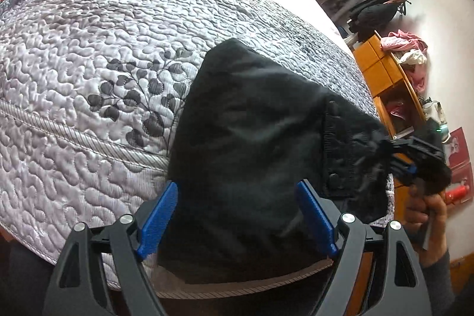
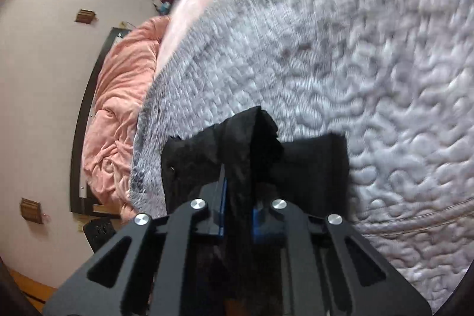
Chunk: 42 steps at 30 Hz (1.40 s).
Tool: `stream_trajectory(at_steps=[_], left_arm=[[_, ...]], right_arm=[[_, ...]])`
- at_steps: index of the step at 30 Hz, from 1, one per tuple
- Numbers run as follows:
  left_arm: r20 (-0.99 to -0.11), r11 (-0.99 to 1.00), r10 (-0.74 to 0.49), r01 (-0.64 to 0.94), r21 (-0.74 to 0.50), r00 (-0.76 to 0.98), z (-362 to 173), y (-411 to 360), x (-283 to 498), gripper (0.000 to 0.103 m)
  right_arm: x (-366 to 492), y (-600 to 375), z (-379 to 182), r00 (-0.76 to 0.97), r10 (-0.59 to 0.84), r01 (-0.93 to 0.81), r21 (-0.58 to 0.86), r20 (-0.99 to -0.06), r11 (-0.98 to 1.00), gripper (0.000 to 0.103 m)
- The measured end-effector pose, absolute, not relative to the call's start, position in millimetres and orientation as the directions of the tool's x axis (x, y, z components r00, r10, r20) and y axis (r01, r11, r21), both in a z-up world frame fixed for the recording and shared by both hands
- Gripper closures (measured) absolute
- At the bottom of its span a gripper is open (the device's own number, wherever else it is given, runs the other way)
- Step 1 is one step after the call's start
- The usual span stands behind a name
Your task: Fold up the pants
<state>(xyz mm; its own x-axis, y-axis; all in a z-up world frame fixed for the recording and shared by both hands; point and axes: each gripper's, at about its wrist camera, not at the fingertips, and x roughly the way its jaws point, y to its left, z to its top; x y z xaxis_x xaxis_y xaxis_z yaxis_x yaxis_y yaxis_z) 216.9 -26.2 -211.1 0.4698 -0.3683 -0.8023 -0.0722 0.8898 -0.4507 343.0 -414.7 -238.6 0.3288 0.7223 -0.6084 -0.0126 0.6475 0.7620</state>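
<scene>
Black pants (image 1: 254, 144) lie in a folded heap on the grey quilted bedspread (image 1: 97, 55) near the bed's front edge. My left gripper (image 1: 237, 215) is open, its blue pads standing on either side of the near part of the pants without closing on them. My right gripper (image 2: 238, 182) is shut on a bunched fold of the pants (image 2: 251, 138) and holds it above the quilt (image 2: 370, 79). The right gripper also shows in the left wrist view (image 1: 414, 159), at the right end of the pants by the waistband snap.
A pink blanket (image 2: 118, 108) is bunched at the head of the bed. An orange wooden shelf unit (image 1: 385, 73) with clothes on top stands to the right of the bed. A dark bag (image 1: 376, 8) sits behind it near the wall.
</scene>
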Motion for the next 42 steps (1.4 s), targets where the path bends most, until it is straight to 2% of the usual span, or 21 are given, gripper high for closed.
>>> stream_trajectory(at_steps=[2, 4, 5, 7, 9, 10, 12, 19, 20, 21, 24, 26, 31, 33, 35, 37, 39, 42], left_arm=[[-0.802, 0.888, -0.374, -0.068, -0.454, 0.465, -211.4, -27.0, 217.4, 0.020], [-0.805, 0.891, -0.375, -0.061, -0.450, 0.459, -212.5, -29.6, 219.4, 0.020], [-0.808, 0.893, -0.374, -0.058, -0.446, 0.456, -212.7, -30.7, 219.4, 0.020], [-0.813, 0.899, -0.366, -0.052, -0.434, 0.453, -212.6, -31.2, 218.6, 0.020], [-0.813, 0.902, -0.365, -0.045, -0.430, 0.453, -212.2, -30.1, 216.8, 0.018], [-0.814, 0.902, -0.365, -0.045, -0.429, 0.453, -212.5, -29.6, 216.4, 0.017], [-0.814, 0.900, -0.366, -0.049, -0.432, 0.451, -214.9, -27.1, 216.3, 0.017], [-0.824, 0.900, -0.363, -0.064, -0.430, 0.435, -222.4, -24.6, 213.5, 0.015], [-0.827, 0.901, -0.362, -0.066, -0.429, 0.431, -223.0, -24.8, 213.0, 0.015], [-0.827, 0.900, -0.363, -0.068, -0.430, 0.429, -222.7, -24.7, 212.2, 0.015], [-0.824, 0.901, -0.361, -0.065, -0.429, 0.437, -217.9, -22.4, 208.1, 0.015], [-0.821, 0.904, -0.352, -0.065, -0.423, 0.449, -214.2, -18.4, 205.4, 0.015], [-0.832, 0.900, -0.357, -0.083, -0.428, 0.424, -221.5, -16.1, 208.2, 0.014], [-0.837, 0.902, -0.363, -0.070, -0.425, 0.409, -223.6, -20.7, 209.0, 0.014], [-0.840, 0.910, -0.357, -0.053, -0.412, 0.407, -222.9, -23.9, 208.4, 0.014], [-0.842, 0.915, -0.351, -0.042, -0.401, 0.409, -222.7, -24.8, 208.5, 0.010], [-0.847, 0.916, -0.346, -0.047, -0.397, 0.404, -226.9, -24.2, 211.2, 0.010], [-0.856, 0.915, -0.351, -0.054, -0.399, 0.381, -234.4, -27.1, 215.1, 0.010]], right_arm=[[344.2, -421.3, -242.2, 0.353, 0.680, 0.028, 0.734, -0.642, 0.678, 0.092], [348.0, -426.9, -266.0, 0.337, 0.608, 0.122, 0.673, -0.719, 0.729, 0.089], [348.6, -426.8, -272.2, 0.333, 0.595, 0.137, 0.661, -0.732, 0.737, 0.081], [345.2, -428.0, -278.5, 0.338, 0.611, 0.141, 0.680, -0.716, 0.719, 0.071], [335.5, -429.3, -268.2, 0.365, 0.636, 0.122, 0.712, -0.680, 0.692, 0.030], [326.5, -431.5, -258.8, 0.391, 0.616, 0.106, 0.699, -0.683, 0.707, 0.028], [309.4, -439.2, -251.6, 0.402, 0.594, 0.103, 0.680, -0.696, 0.726, 0.028], [261.6, -447.0, -278.4, 0.336, 0.666, 0.178, 0.739, -0.666, 0.650, 0.028], [259.1, -443.0, -282.6, 0.317, 0.678, 0.183, 0.744, -0.663, 0.643, 0.040], [258.7, -439.6, -286.6, 0.307, 0.678, 0.181, 0.741, -0.668, 0.647, 0.064], [248.1, -444.4, -276.7, 0.330, 0.655, 0.176, 0.726, -0.680, 0.665, 0.073], [237.8, -446.3, -261.0, 0.367, 0.640, 0.142, 0.721, -0.675, 0.679, 0.074], [236.1, -454.1, -281.6, 0.351, 0.580, 0.195, 0.663, -0.735, 0.723, 0.074], [237.6, -454.0, -289.2, 0.338, 0.579, 0.202, 0.658, -0.742, 0.725, 0.062], [238.2, -451.3, -281.4, 0.333, 0.574, 0.167, 0.646, -0.748, 0.745, 0.053], [239.0, -456.6, -260.8, 0.381, 0.519, 0.153, 0.606, -0.765, 0.781, 0.048], [246.2, -466.3, -240.1, 0.448, 0.490, 0.157, 0.605, -0.748, 0.781, 0.046], [275.8, -450.7, -222.3, 0.463, 0.524, 0.079, 0.622, -0.715, 0.779, 0.046]])
